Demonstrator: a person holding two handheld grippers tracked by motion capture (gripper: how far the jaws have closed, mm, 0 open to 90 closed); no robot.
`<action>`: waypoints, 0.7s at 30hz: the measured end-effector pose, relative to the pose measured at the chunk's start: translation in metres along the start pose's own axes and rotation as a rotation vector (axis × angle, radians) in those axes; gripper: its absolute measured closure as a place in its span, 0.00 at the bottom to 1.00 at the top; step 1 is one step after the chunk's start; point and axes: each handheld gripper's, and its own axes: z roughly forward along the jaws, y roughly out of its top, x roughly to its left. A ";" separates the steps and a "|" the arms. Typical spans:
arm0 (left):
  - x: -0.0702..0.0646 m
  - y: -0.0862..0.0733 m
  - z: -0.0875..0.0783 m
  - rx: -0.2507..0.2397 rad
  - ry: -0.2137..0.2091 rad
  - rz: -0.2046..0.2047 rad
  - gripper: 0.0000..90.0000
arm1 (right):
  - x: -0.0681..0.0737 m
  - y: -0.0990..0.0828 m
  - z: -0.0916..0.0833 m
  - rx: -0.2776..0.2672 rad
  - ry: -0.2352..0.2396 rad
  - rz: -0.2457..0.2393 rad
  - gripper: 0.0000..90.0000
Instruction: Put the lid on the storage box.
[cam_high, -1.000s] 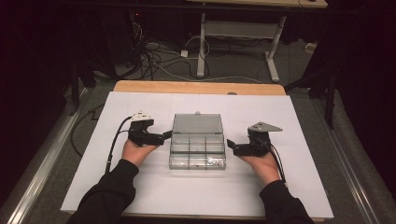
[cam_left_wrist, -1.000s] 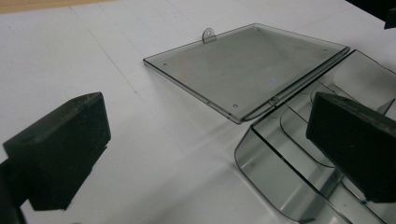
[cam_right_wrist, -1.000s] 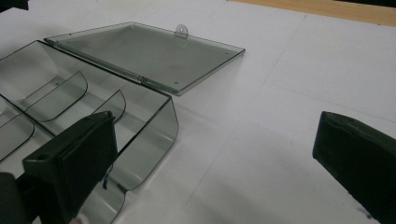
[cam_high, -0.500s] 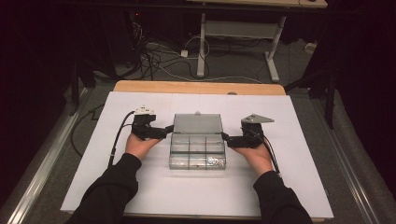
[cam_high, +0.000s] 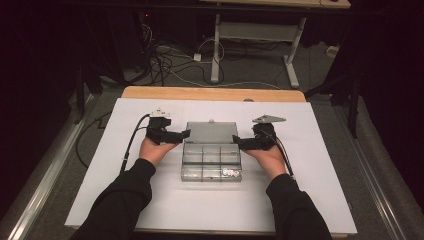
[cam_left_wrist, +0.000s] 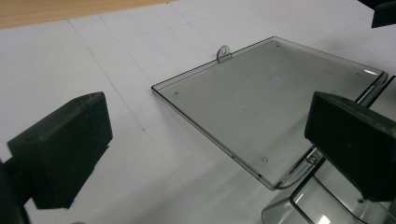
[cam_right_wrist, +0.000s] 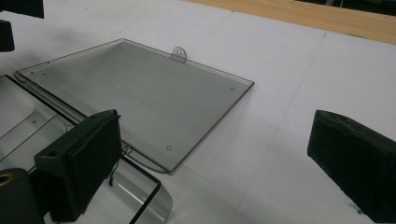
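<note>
**Flanking the open organiser box**

Lying flat on the white sheet, the clear plastic compartment box (cam_high: 211, 160) sits mid-table with its smoky hinged lid (cam_high: 210, 132) thrown back on the far side, hinge line running left to right between your hands. A few small pale parts (cam_high: 231, 172) rest in the near right compartment. Your left gripper (cam_high: 179, 135) points inward at the lid's left edge, jaws spread wide and holding nothing; in the left gripper view the lid (cam_left_wrist: 271, 100) lies ahead and between the pads. Your right gripper (cam_high: 242, 144) mirrors it at the box's right end, equally spread and empty, with the lid (cam_right_wrist: 140, 98) ahead and to its left. Both sit just beside the hinge corners, about equally near, so closing the lid likely means lifting from its far edge, near the small tab (cam_left_wrist: 224, 52).
</note>
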 end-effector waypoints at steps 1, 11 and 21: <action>0.000 0.001 0.001 0.001 0.001 0.002 0.00 | 0.000 0.001 0.002 0.000 -0.002 0.005 0.05; -0.001 0.000 0.018 0.023 -0.027 -0.032 0.02 | -0.006 0.004 0.021 0.037 0.021 0.044 0.16; -0.002 -0.004 0.025 0.040 -0.063 -0.066 0.03 | -0.001 0.014 0.036 0.068 0.060 0.062 0.20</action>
